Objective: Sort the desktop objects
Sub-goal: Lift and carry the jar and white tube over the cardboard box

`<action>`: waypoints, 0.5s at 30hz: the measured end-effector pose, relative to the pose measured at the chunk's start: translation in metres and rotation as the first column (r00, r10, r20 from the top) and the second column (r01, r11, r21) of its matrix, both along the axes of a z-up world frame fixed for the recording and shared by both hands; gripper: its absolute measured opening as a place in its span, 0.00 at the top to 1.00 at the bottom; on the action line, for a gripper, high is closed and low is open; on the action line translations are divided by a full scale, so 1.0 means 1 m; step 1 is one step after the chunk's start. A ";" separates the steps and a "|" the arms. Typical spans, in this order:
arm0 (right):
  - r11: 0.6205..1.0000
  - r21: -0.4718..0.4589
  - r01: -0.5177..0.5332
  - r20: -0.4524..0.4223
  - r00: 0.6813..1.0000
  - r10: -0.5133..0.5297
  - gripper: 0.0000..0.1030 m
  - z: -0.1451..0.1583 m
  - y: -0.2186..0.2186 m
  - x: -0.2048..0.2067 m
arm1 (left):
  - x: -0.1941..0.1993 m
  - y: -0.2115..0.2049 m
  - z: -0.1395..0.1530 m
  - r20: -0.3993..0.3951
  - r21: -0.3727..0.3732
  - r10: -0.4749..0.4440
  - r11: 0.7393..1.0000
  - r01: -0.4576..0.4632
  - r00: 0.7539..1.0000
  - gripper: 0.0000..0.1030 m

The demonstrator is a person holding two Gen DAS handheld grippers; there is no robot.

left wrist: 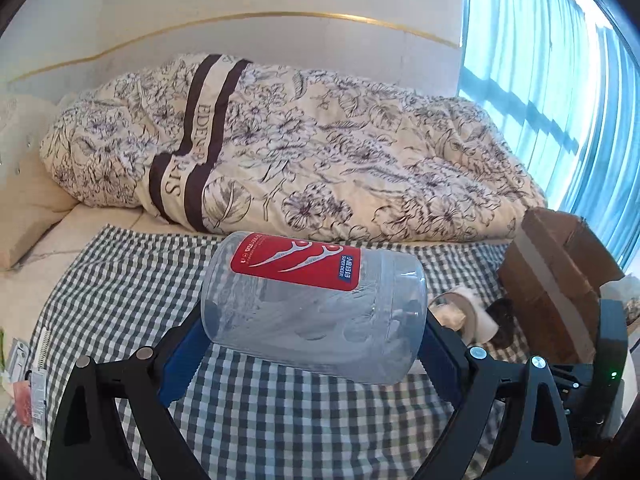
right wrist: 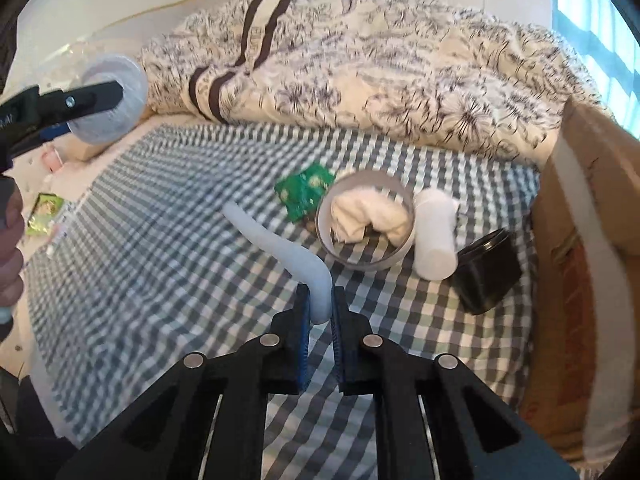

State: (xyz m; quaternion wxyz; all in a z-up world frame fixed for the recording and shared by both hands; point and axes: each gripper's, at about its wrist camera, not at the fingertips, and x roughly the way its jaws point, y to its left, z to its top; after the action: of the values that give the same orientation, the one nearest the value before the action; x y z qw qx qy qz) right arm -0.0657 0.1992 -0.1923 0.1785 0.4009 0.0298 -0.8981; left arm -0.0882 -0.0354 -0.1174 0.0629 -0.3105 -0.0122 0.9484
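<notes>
My left gripper (left wrist: 314, 332) is shut on a clear plastic floss-pick jar (left wrist: 314, 306) with a red label, held sideways above the checked cloth (left wrist: 280, 412). The right wrist view shows that same jar (right wrist: 110, 98) end-on at the upper left, with the left gripper's fingers (right wrist: 76, 102) across it. My right gripper (right wrist: 320, 312) is shut on a pale blue bent tube (right wrist: 288, 254) that curves up and to the left over the checked cloth (right wrist: 160, 240).
A white ring-shaped container (right wrist: 366, 222) with white cloth inside lies beside a white bottle (right wrist: 435, 234), a black jar (right wrist: 486, 270) and a green packet (right wrist: 306, 192). A cardboard box (right wrist: 580, 280) stands on the right. A flowered quilt (right wrist: 380, 64) fills the back. Small packets (right wrist: 46, 210) lie at left.
</notes>
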 end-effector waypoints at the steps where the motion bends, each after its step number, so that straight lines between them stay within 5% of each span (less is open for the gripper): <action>1: 1.000 -0.015 0.004 -0.011 1.000 -0.004 0.91 0.007 0.004 0.004 | 0.004 0.003 0.005 -0.010 -0.003 0.001 1.000 -0.001 1.000 0.07; 7: 0.998 -0.060 0.019 -0.077 0.997 -0.024 0.91 0.044 0.016 0.023 | 0.017 0.019 0.028 -0.053 -0.050 0.036 0.998 -0.039 0.998 0.07; 15: 0.994 -0.105 0.022 -0.192 0.980 -0.042 0.91 0.098 0.033 0.051 | 0.039 0.040 0.059 -0.095 -0.019 0.050 0.998 -0.052 0.994 0.07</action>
State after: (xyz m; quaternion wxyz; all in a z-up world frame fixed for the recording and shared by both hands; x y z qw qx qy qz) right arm -0.0145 0.2321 -0.0941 0.1806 0.3020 -0.0057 -0.9360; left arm -0.0491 0.0043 -0.0580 0.0359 -0.2657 -0.0069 0.9634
